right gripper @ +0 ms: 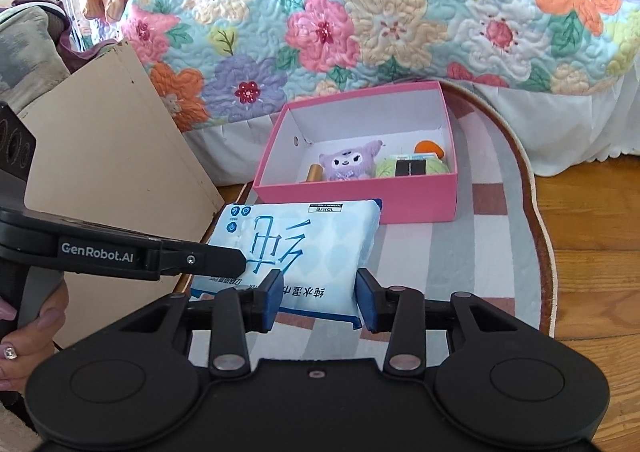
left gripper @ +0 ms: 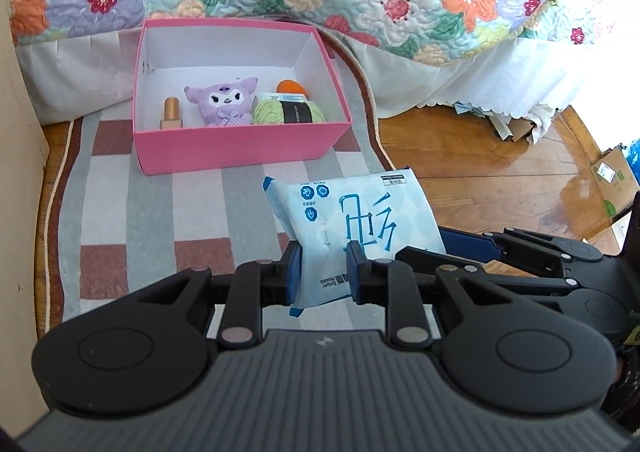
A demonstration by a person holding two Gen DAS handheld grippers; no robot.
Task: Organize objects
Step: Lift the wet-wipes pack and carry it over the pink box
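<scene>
One pack of wet wipes (left gripper: pixel 352 223) is held by two grippers at once, lifted clear of the striped rug (left gripper: pixel 160 211). The left gripper (left gripper: pixel 325 272) has its blue pads pressed into the near edge of the pack, jaws clamped on it. Just to its right, the right gripper (right gripper: pixel 318 298) has its jaws around the same near edge; both pads appear to touch the pack, so it looks gripped there too. In the right wrist view the left gripper's black finger (right gripper: pixel 216 258) reaches in from the left onto the pack's corner, and a hand (right gripper: pixel 28 332) holds that gripper's handle.

Ahead of both sets of jaws, beyond the pack, stands one pink box (left gripper: pixel 240 147), open-topped, on the rug. Inside it, from left to right: one gold-capped bottle (left gripper: pixel 172 113), one purple plush toy (left gripper: pixel 224 101), one ball of green yarn (left gripper: pixel 288 113) with a black band, and behind the yarn one orange thing (left gripper: pixel 292 85), partly hidden.
</scene>
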